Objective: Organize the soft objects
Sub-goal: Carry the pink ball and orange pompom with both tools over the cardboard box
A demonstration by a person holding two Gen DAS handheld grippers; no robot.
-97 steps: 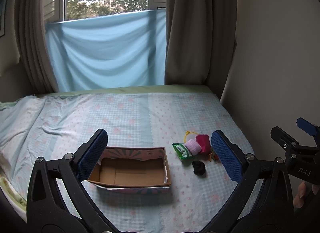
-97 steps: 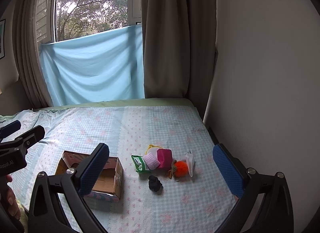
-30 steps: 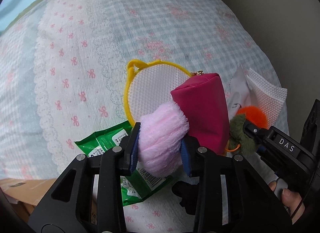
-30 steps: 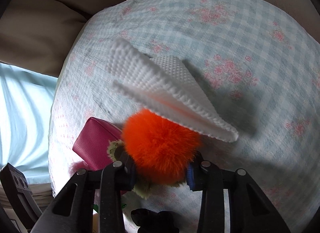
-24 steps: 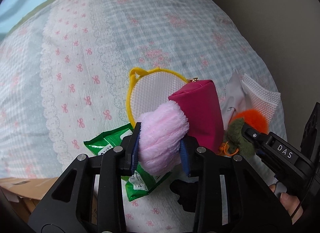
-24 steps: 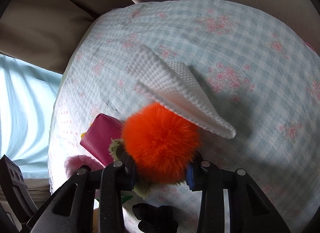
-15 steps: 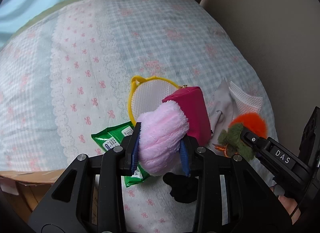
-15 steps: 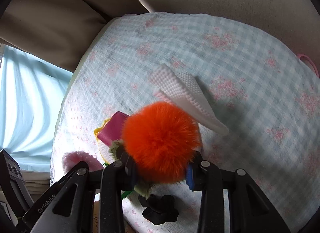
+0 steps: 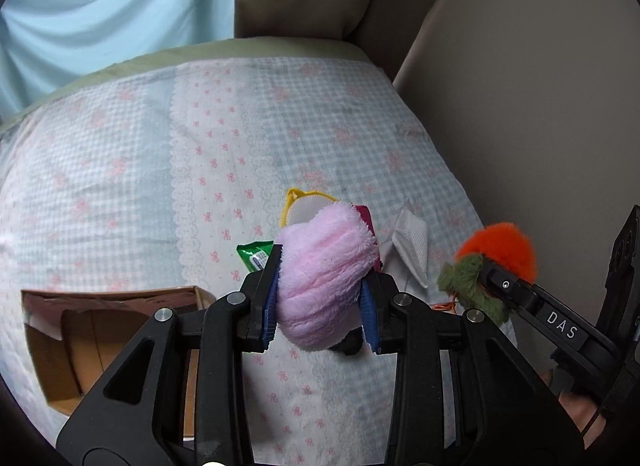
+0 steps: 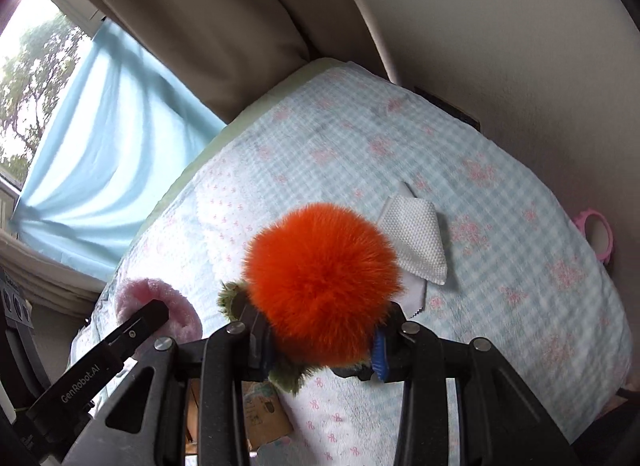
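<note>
My left gripper (image 9: 320, 300) is shut on a fluffy pink roll (image 9: 324, 278) and holds it in the air above the bed. My right gripper (image 10: 320, 340) is shut on an orange pompom (image 10: 320, 286) with a green plush tuft, also lifted; it shows at the right of the left wrist view (image 9: 498, 252). The pink roll shows at the left of the right wrist view (image 10: 160, 306). An open cardboard box (image 9: 100, 330) lies on the bed at lower left.
On the checked bedsheet (image 9: 120, 169) lie a white mesh cloth (image 9: 408, 244), a yellow-rimmed mesh pouch (image 9: 298, 205), a green packet (image 9: 254, 256) and a black item (image 9: 350, 344). A wall (image 9: 540, 105) borders the bed on the right. A pink ring (image 10: 598, 240) lies beyond the bed edge.
Both grippers have risen and pulled back from the pile, carrying the pink roll and the orange pompom. The box has come into the left wrist view.
</note>
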